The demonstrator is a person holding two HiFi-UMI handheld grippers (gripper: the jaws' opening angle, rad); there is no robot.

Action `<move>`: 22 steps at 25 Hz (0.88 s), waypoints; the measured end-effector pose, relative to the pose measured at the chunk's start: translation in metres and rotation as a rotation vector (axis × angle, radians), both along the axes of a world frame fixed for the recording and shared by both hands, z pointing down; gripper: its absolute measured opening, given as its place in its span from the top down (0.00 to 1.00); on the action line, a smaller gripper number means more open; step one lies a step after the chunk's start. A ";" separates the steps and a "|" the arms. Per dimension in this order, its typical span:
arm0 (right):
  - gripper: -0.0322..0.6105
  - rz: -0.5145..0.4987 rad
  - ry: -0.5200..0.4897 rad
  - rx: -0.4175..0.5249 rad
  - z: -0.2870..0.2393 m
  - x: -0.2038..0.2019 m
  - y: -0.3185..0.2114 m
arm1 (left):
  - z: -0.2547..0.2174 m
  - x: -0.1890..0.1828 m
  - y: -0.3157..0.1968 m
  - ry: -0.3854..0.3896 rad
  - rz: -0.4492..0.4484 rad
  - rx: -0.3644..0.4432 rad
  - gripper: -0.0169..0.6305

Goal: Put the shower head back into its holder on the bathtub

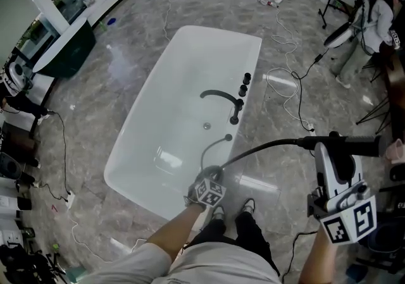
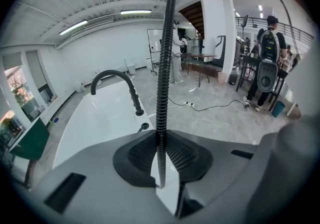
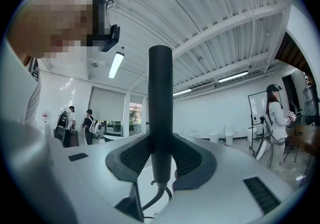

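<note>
The left gripper was squeezed shut on the black hose. The right gripper was squeezed shut on the shower head. A black tap reached over the white bathtub from its three o'clock side.

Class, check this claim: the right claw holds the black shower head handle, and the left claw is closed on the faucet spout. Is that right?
Not quite. The left gripper view shows the left claw closed on the ribbed shower hose, not the faucet spout, which stands untouched. The rest holds.
</note>
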State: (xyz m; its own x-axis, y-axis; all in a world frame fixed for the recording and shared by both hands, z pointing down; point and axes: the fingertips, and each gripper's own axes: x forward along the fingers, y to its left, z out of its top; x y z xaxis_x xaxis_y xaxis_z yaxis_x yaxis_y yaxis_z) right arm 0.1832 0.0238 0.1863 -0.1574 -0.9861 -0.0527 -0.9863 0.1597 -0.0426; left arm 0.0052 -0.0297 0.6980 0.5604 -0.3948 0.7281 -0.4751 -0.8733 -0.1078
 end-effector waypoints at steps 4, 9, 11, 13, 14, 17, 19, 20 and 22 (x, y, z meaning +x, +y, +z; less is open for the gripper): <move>0.73 0.031 0.006 -0.012 0.011 0.012 0.003 | -0.019 -0.022 -0.022 0.054 -0.114 0.007 0.89; 0.73 0.095 -0.022 -0.027 0.025 0.035 0.002 | -0.044 -0.043 -0.046 0.097 -0.208 0.041 0.89; 0.73 0.125 -0.040 -0.035 0.030 0.048 0.003 | -0.057 -0.048 -0.053 0.117 -0.234 0.066 0.89; 0.73 0.153 -0.052 -0.048 0.037 0.060 0.004 | -0.072 -0.052 -0.060 0.141 -0.261 0.095 0.89; 0.73 0.167 -0.055 -0.058 0.042 0.065 0.005 | -0.081 -0.054 -0.064 0.155 -0.273 0.111 0.89; 0.73 0.203 -0.055 -0.097 0.059 0.078 0.006 | -0.105 -0.057 -0.075 0.195 -0.302 0.154 0.89; 0.73 0.223 -0.056 -0.124 0.072 0.086 0.006 | -0.125 -0.056 -0.083 0.218 -0.312 0.180 0.89; 0.73 0.232 -0.058 -0.138 0.079 0.090 0.006 | -0.135 -0.054 -0.086 0.233 -0.317 0.191 0.89; 0.73 0.249 -0.067 -0.166 0.090 0.098 0.006 | -0.153 -0.050 -0.091 0.273 -0.328 0.198 0.89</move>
State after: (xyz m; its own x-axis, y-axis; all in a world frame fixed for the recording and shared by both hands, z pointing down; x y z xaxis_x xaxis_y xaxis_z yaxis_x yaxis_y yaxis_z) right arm 0.2809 0.0293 0.2767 0.0888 -0.9900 0.1099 -0.9883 -0.1013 -0.1144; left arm -0.0449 -0.1209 0.5449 0.5432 -0.6999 0.4637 -0.7570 -0.6472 -0.0901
